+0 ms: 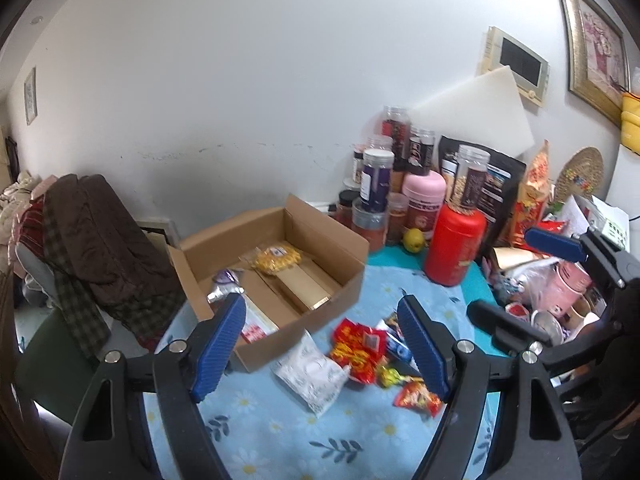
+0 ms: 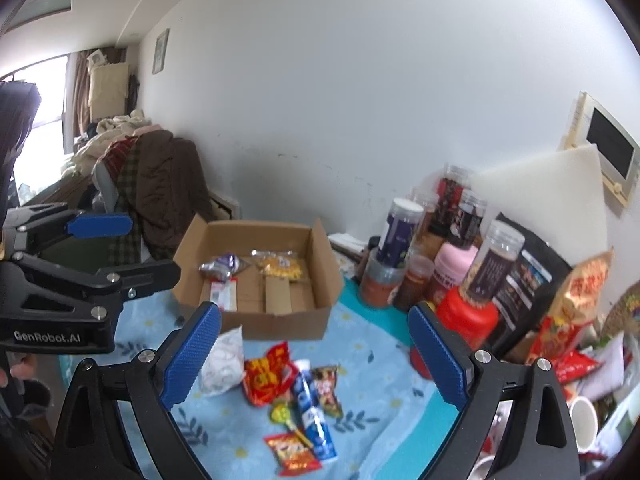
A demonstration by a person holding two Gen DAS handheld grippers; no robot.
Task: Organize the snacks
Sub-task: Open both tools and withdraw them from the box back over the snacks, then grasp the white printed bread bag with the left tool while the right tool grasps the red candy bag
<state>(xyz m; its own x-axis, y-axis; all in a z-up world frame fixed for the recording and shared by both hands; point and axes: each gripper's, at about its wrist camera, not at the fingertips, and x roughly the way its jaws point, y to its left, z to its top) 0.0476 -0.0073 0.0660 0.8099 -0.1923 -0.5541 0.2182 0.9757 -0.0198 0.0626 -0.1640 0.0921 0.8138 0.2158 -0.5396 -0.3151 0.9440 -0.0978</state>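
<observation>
An open cardboard box (image 1: pixel 340 240) sits at the back of the blue flowered cloth (image 1: pixel 280 424). Inside lie a yellow snack bag (image 1: pixel 276 258), a silver-purple packet (image 1: pixel 224 284) and a red-and-white packet (image 1: pixel 256 324). In front of the box lie a white packet (image 2: pixel 224 360), a red packet (image 2: pixel 266 376), a blue-white tube (image 2: pixel 310 404), a yellow lollipop (image 2: pixel 282 414) and a small red packet (image 2: pixel 292 452). My left gripper (image 1: pixel 320 344) is open above the loose snacks, holding nothing. My right gripper (image 2: pixel 316 360) is open wide over the same pile, also holding nothing.
Jars, a red canister (image 1: pixel 452 244), a black bag (image 1: pixel 496 188) and more snack bags crowd the back right corner. Mugs and clutter (image 1: pixel 564 288) fill the right edge. A chair draped with a brown coat (image 1: pixel 100 240) stands left of the table.
</observation>
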